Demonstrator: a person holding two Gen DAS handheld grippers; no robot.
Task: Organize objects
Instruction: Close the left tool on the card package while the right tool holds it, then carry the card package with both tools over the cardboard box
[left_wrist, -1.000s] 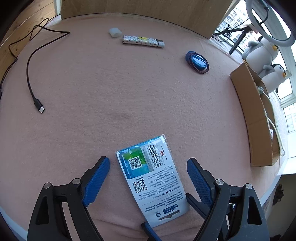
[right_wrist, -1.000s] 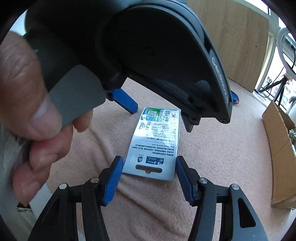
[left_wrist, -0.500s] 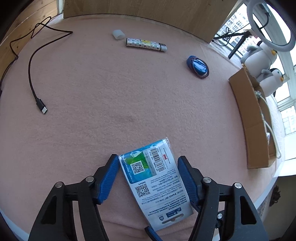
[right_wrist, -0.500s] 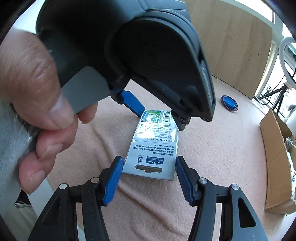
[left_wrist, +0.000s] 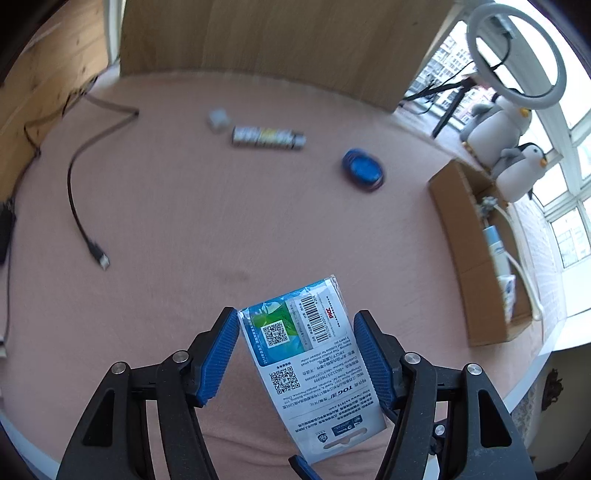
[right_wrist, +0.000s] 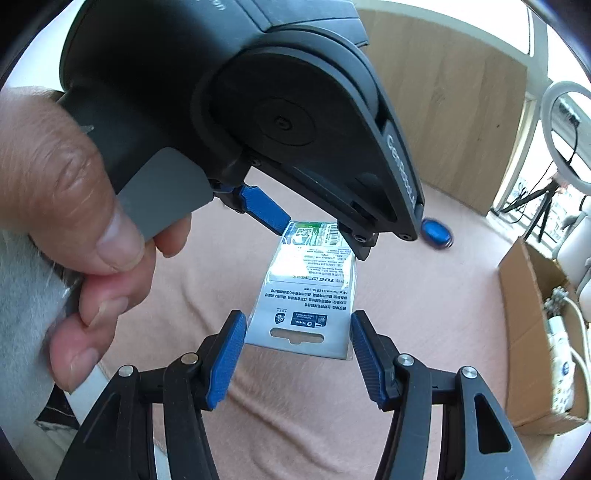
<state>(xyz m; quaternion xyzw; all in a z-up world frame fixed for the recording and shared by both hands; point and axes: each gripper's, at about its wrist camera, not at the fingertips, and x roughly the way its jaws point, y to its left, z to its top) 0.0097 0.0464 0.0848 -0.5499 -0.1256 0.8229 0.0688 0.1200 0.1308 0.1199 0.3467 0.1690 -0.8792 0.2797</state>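
Pink felt-covered table (left_wrist: 229, 206), wood-panelled walls behind, window at right. Near the table's front edge a flat plastic-wrapped packet (left_wrist: 306, 354) is straddled by the left gripper (left_wrist: 295, 356), fingers drawn close to its long edges; contact cannot be confirmed. The right gripper (right_wrist: 297, 354) is spread around the hang-hole end. Judged light, thin, slippery, bendable; best taken across its edges. Farther off: a cardboard box (left_wrist: 476, 258) at the right edge.

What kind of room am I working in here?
Probably a home sunroom or enclosed balcony used for filming: a pink fleece-covered table, big windows with plush penguin toys, and a white ring light on a stand.
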